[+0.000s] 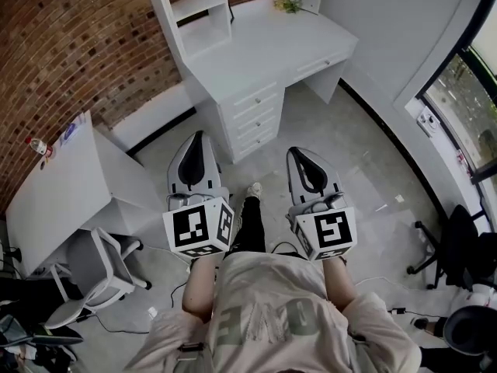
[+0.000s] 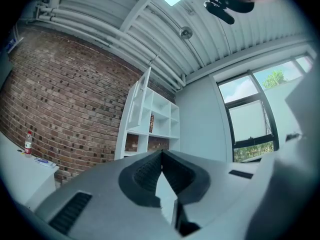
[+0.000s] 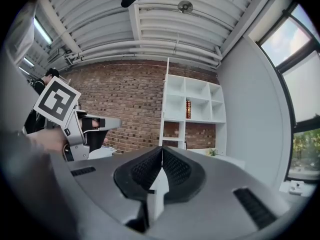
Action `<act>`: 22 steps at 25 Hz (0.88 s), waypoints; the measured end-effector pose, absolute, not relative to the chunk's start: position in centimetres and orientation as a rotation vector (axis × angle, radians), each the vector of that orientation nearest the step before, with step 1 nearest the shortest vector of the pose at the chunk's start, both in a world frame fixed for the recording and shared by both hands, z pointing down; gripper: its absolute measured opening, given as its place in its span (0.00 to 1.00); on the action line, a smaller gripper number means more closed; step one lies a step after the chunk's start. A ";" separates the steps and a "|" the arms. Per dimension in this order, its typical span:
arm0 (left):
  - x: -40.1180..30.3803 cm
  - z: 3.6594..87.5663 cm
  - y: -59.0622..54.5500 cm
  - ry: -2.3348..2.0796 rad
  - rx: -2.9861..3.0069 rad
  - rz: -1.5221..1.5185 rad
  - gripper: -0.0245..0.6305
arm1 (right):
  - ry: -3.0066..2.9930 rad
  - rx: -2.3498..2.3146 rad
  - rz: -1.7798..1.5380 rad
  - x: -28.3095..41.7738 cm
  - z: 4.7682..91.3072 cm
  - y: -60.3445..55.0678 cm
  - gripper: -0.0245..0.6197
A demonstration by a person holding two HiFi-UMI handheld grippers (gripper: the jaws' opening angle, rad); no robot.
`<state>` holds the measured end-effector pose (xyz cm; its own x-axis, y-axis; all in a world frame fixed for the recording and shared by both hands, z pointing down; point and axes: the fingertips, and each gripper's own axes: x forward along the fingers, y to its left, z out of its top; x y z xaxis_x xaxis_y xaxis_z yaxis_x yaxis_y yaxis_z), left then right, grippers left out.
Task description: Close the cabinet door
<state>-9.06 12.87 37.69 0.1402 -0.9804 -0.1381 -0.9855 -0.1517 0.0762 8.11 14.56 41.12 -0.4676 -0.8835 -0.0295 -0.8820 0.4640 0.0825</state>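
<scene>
The person stands with both arms held out in front, left forearm [image 1: 198, 286] and right forearm [image 1: 338, 280] side by side, each carrying a tool. The left tool [image 1: 199, 136] sits at about eleven o'clock from the chest and the right tool [image 1: 300, 152] at about one, both pointing roughly level toward twelve. Each has its jaws pressed together with nothing between them.

Mine: left gripper [image 1: 199, 137] and right gripper [image 1: 298, 152], grey shells, black ribbed pads [image 3: 149, 172], black-and-white marker cube [image 1: 200, 228] on each. Beige short-sleeved T-shirt [image 1: 268, 309], grey lettering; black trousers [image 1: 250, 228].
</scene>
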 end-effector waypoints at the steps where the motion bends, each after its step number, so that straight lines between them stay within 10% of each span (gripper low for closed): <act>1: -9.3 37.8 11.8 2.022 -2.349 0.246 0.06 | -2.674 1.602 -0.149 7.7 41.1 13.7 0.06; 22: -16.7 29.1 -21.0 1.960 -2.322 0.363 0.06 | -2.788 1.565 -0.309 -1.0 31.8 -23.1 0.06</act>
<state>-16.68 -20.99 29.12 0.1529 -0.9606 -0.2320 -0.9800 -0.1777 0.0899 -1.03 -23.14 31.80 -0.5231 -0.8381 -0.1546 -0.8516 0.5072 0.1323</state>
